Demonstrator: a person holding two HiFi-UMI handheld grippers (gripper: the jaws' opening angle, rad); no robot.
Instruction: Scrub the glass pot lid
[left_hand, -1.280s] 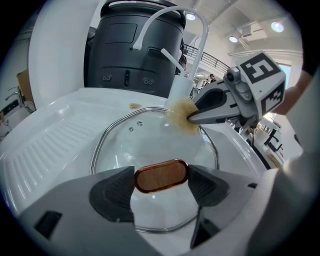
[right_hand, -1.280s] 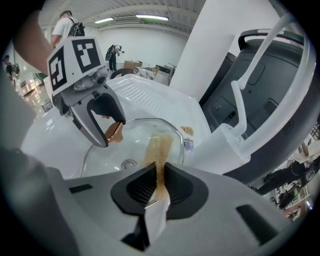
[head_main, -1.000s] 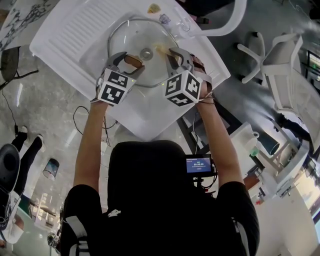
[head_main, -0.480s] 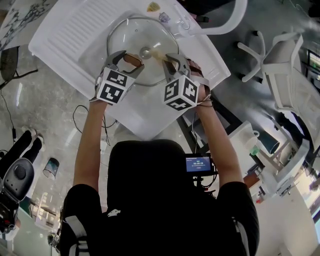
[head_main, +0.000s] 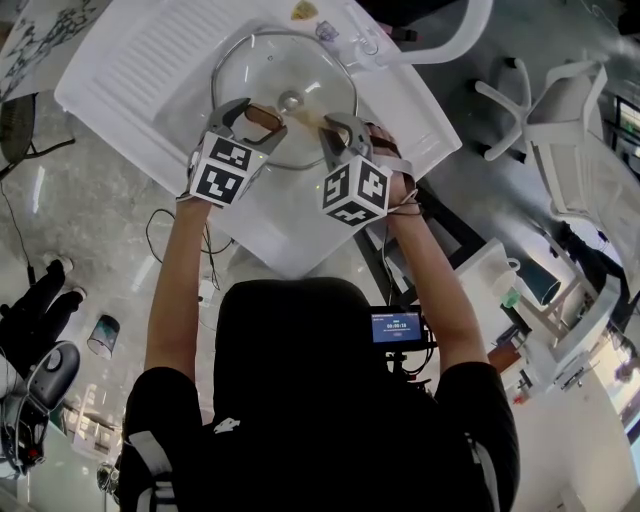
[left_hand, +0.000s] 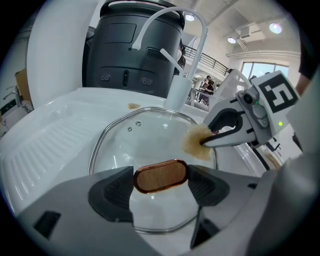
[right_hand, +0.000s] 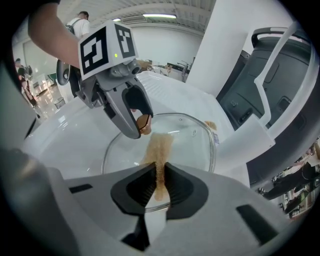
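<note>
The glass pot lid (head_main: 300, 65) lies in the white sink (head_main: 200, 110). My left gripper (head_main: 257, 115) is shut on the lid's copper-coloured oblong handle (left_hand: 160, 176), seen between its dark pads in the left gripper view. My right gripper (head_main: 335, 125) is shut on a tan scrubbing pad (right_hand: 160, 150), whose far end rests on the glass near the lid's middle. From the left gripper view, the right gripper (left_hand: 227, 136) presses the pad (left_hand: 196, 143) against the lid's (left_hand: 145, 142) right side. The right gripper view shows the left gripper (right_hand: 131, 115) over the lid (right_hand: 195, 145).
A white tap (left_hand: 172, 55) rises behind the sink, with a dark grey machine (left_hand: 130, 45) beyond it. The ribbed drainboard (head_main: 165, 45) is at left. A small tan scrap (left_hand: 132, 106) lies on the sink's back rim. White chairs (head_main: 560, 120) stand to the right.
The right gripper has drawn the pad a little toward me and leftward across the glass. The left gripper keeps its hold on the handle, and the lid has barely shifted.
</note>
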